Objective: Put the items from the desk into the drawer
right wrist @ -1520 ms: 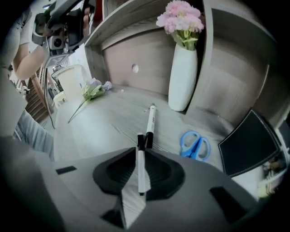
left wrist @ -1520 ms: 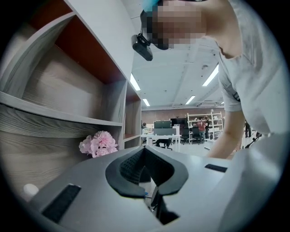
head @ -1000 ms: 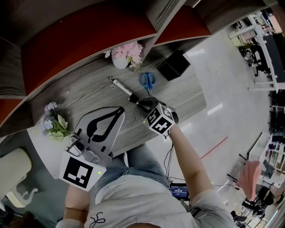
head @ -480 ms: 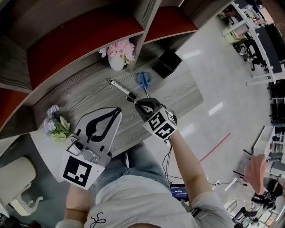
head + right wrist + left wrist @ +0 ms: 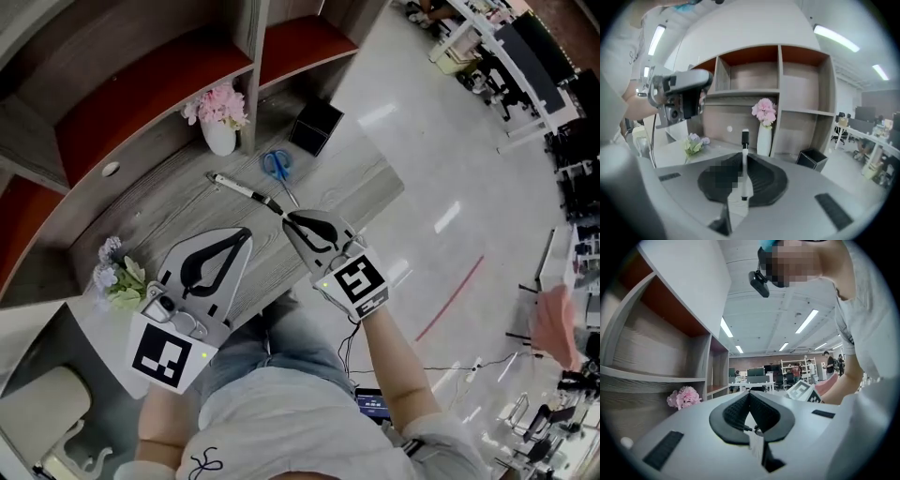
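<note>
- The right claw (image 5: 286, 217) was clenched on a slim white pen (image 5: 242, 190) with a black end. The right gripper view showed the pen running straight between the jaws and sticking out beyond their tips.
- From the head view, the pen reached from the claw out to the far left over the grey wood table (image 5: 164, 202). Whether it was lifted clear of the table or rested on it could not be told.
- The left claw (image 5: 244, 232) was closed with nothing in it, its tips met, and it hung over the near left of the table.
- Blue scissors (image 5: 277, 166) lay on the table just beyond the pen, with a black box (image 5: 315, 124) farther right and a white vase of pink flowers (image 5: 221, 139) at the far edge.
- The step in hand looked like the pick-up of the pen, the first item to go.
- No drawer showed in any view. The next move would likely call for carrying the pen level to the drawer, perhaps with the free left claw pulling it open, without sweeping the scissors aside.
</note>
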### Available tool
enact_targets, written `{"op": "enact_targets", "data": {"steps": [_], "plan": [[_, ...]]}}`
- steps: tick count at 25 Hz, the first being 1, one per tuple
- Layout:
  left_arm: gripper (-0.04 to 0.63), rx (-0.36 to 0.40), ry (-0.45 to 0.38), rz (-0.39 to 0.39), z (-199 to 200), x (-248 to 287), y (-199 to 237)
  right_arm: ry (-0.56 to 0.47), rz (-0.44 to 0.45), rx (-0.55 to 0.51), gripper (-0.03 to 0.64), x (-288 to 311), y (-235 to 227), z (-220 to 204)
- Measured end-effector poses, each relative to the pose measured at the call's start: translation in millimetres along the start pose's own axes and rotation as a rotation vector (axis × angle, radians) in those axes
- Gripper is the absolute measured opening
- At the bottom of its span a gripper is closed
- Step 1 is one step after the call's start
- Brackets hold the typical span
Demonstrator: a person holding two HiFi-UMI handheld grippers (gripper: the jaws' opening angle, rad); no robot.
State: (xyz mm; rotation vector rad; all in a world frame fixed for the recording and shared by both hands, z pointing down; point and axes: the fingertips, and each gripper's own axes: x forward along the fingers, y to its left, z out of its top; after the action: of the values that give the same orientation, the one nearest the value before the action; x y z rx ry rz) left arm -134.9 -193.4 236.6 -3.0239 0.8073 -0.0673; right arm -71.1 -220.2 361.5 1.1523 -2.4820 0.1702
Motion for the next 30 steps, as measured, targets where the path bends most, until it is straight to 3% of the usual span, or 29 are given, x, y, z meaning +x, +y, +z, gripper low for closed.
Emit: {"op": "enact_targets", "data": {"steps": [4,13,23,30], "plan": [[0.005,0.001,-0.009,-0.048,2.1,-4.2,-13.6,-0.125,-0.077,0.062,0.041,-35.5,10.5,21.1],[0.005,-0.03,-0.046,-0.189,10.2,1.7,-50.3,-0.224,-0.224,0.097,0.041,-93.5,20.3,46.0],[0.005,-0.016,-0.053,-0.278,13.9,26.0,-79.6,-0.299,-0.338,0.105,0.041,-151.6,7.3,59.7],[0.005,-0.018,-0.061,-0.303,20.5,62.3,-123.2,-0.31,-0.368,0.119,0.041,-200.2,-15.3,40.4]]}}
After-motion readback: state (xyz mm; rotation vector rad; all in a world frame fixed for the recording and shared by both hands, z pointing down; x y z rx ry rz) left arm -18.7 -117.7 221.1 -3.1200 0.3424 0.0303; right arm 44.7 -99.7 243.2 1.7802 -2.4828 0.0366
